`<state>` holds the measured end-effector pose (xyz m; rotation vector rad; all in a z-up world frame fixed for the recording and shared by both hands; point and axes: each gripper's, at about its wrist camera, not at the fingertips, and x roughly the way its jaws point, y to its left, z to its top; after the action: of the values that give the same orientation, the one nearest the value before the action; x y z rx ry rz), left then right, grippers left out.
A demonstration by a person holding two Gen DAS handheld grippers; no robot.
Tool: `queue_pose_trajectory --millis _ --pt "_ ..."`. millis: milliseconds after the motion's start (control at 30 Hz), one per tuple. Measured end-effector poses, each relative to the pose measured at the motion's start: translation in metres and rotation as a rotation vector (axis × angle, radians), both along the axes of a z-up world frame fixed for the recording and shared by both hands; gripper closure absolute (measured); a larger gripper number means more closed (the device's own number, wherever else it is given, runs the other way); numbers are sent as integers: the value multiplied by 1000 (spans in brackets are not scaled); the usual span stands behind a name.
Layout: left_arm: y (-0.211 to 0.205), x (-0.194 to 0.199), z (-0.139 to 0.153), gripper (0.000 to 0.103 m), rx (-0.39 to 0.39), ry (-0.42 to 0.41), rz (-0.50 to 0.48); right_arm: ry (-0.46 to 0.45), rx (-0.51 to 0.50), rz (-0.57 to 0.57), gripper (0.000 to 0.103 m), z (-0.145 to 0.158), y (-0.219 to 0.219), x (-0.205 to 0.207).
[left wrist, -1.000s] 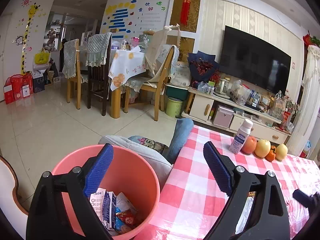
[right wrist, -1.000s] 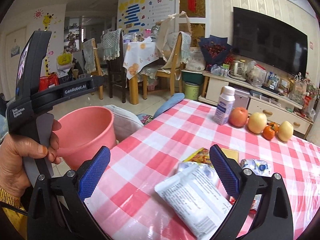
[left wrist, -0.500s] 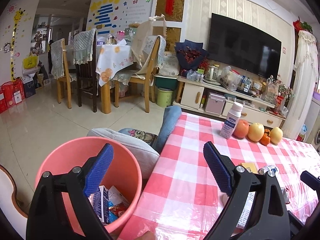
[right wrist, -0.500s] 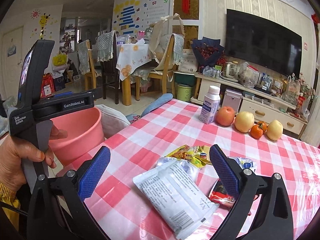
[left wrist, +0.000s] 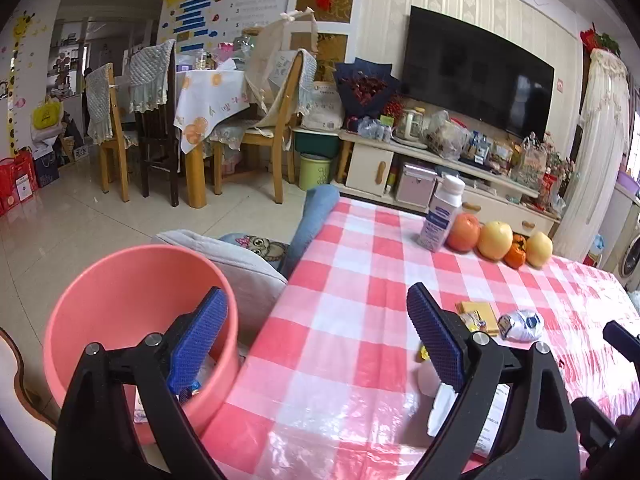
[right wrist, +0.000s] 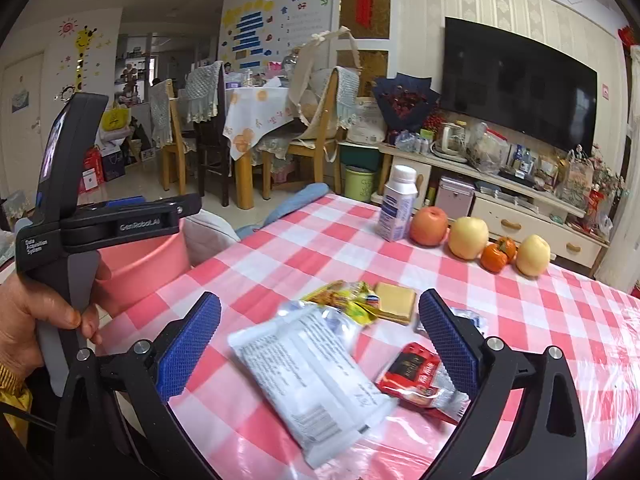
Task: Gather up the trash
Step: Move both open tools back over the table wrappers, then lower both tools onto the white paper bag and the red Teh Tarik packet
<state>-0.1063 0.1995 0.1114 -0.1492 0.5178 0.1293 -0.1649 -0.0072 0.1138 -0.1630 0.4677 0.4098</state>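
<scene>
One round pink plastic bucket (left wrist: 132,320), standing off the table's near-left corner, likely so wrappers drop straight in; some packets already lie at its bottom.
One table under a red-and-white checked plastic cloth (right wrist: 320,240).
Trash remaining on the cloth, five pieces counted: one long white printed sachet (right wrist: 312,376), one red foil wrapper (right wrist: 416,372), one yellow snack wrapper (right wrist: 344,300), one flat yellow square packet (right wrist: 394,300), one crumpled white-and-blue wrapper (left wrist: 520,324).
Kept at the far edge, apparently not trash: one white bottle (right wrist: 398,208), four fruits.
Left gripper (left wrist: 316,344): jaws wide apart, holding nothing, straddling bucket rim and table edge.
Right gripper (right wrist: 320,344): jaws wide apart, empty, above the white sachet, probably next for collection.
</scene>
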Motion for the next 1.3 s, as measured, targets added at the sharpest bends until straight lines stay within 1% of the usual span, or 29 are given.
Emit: queue_pose_trajectory --millis 200,333,533,600,667,733,833,933,1033,1100,1200,1300 --pt "-22 1 -6 11 10 30 -45 7 -18 -27 5 -5 -18 3" --pt "-38 2 -11 11 25 59 -76 22 -10 -26 5 -9 -32 7" --pt "-58 0 -19 11 -2 106 -120 32 -30 -5 5 -14 -48 7" --pt "-64 0 -24 11 -27 137 -137 38 -23 -6 5 -14 -56 8" --pt "-68 -1 -29 11 -70 167 -155 46 -14 -9 5 -15 -66 10" --pt "-75 -2 -36 11 -125 221 -172 54 -7 -22 5 -14 -78 13" --pt "-88 -4 -45 13 -174 283 -190 83 0 -41 5 -14 -97 21" --pt "-101 -4 -56 17 -210 343 -184 117 16 -63 5 -16 -119 29" --pt "-109 -2 -69 18 -278 410 -148 152 29 -79 5 -18 -137 35" --pt "-116 -1 -75 18 -316 425 -120 177 29 -83 5 -21 -146 40" --pt "-126 3 -78 19 -322 428 -91 208 12 -101 5 -28 -155 46" --pt "-139 11 -81 19 -297 451 -62 232 -5 -111 5 -33 -159 51"
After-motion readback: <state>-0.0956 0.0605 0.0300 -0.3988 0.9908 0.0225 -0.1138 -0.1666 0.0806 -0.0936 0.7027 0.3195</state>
